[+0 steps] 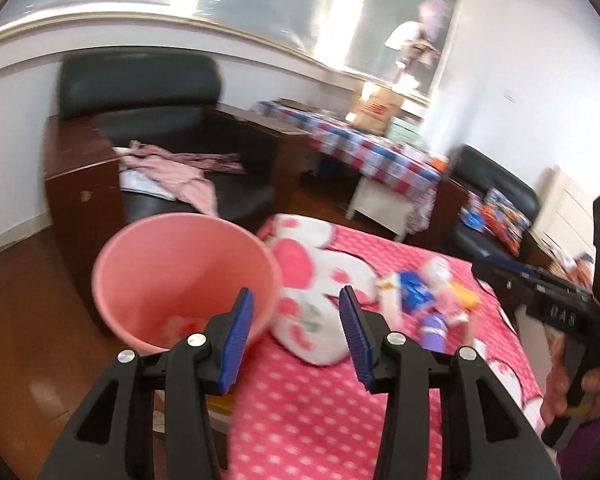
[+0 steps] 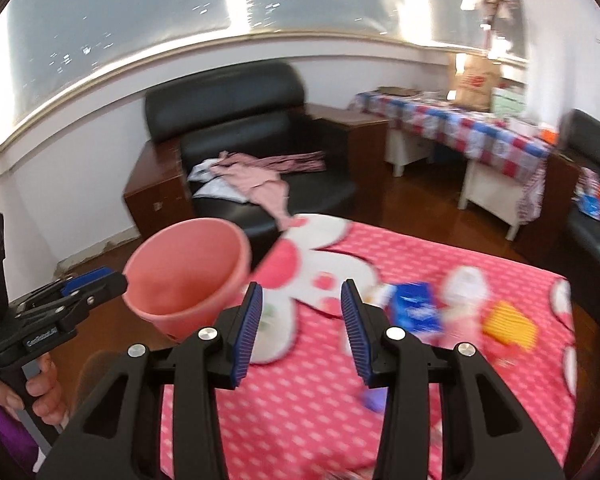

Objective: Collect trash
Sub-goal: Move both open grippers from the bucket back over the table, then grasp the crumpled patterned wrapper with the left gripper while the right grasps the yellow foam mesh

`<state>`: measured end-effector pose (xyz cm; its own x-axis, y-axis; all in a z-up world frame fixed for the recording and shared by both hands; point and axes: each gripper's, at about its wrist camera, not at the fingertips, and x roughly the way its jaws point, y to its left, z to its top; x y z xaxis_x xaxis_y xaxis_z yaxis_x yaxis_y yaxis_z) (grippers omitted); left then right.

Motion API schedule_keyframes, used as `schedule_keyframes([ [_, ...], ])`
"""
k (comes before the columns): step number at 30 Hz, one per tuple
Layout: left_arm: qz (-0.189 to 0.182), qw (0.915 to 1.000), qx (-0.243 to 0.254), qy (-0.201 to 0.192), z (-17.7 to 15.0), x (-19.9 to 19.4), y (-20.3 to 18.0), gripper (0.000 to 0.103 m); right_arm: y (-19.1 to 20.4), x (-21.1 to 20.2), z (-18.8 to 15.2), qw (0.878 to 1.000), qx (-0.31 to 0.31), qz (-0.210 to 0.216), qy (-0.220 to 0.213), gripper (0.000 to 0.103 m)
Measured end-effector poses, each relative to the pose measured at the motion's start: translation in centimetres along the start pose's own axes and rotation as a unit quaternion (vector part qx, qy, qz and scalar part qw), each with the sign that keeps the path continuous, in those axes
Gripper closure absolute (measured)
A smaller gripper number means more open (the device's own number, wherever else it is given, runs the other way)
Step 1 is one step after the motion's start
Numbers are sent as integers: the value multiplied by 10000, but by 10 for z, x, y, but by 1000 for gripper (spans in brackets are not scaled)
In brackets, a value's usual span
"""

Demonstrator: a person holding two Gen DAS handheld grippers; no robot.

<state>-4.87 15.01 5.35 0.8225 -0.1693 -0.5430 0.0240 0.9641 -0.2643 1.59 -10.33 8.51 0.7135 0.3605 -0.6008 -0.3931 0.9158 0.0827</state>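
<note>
A pink bin [image 1: 184, 276] [image 2: 188, 280] sits at the left edge of a bed with a pink dotted cover [image 1: 312, 408] [image 2: 300, 408]. Some scraps [image 1: 180, 324] lie at the bin's bottom. On the cover to the right lies a blurred pile of trash: a blue packet [image 1: 414, 292] [image 2: 414, 308], a yellow wrapper [image 2: 508, 324], a pink-white piece [image 2: 464, 296] and a purple piece [image 1: 434, 330] [image 2: 374, 398]. My left gripper [image 1: 296, 300] [image 2: 92, 282] hangs open over the bin's right rim, with nothing between its pads. My right gripper [image 2: 302, 296] [image 1: 492, 266] is open and empty too, above the cover left of the pile.
A black armchair [image 1: 172, 120] [image 2: 252, 128] with pink clothes [image 1: 180, 172] stands behind the bin. Further back are wooden cabinets, a table under a checked cloth [image 1: 372, 148] [image 2: 460, 128] and a second black seat [image 1: 492, 200] with packets. The floor is brown wood [image 1: 28, 300].
</note>
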Motion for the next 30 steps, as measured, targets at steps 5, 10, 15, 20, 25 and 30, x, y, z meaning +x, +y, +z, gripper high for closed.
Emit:
schedule_keyframes([
  [5, -741, 9963, 293, 316, -17, 5, -44, 54, -39, -31, -25, 9989, 268, -388, -11, 61],
  [10, -1355, 9860, 640, 734, -40, 16, -88, 53, -66, -52, -55, 9968, 398, -698, 45, 61],
  [15, -1725, 9733, 1008, 1132, -67, 30, -125, 53, -84, -60, -83, 9940, 559, -920, 194, 61],
  [20, -1955, 9613, 1359, 1383, -89, 38, -150, 53, -100, -64, -101, 9918, 745, -1007, 251, 61],
  [25, -1979, 9557, 1590, 1493, -96, 56, -163, 53, -109, -65, -108, 9902, 912, -1022, 274, 61],
  [30, -2004, 9513, 1616, 1693, -107, 72, -163, 64, -117, -63, -113, 9890, 1030, -1015, 300, 61],
])
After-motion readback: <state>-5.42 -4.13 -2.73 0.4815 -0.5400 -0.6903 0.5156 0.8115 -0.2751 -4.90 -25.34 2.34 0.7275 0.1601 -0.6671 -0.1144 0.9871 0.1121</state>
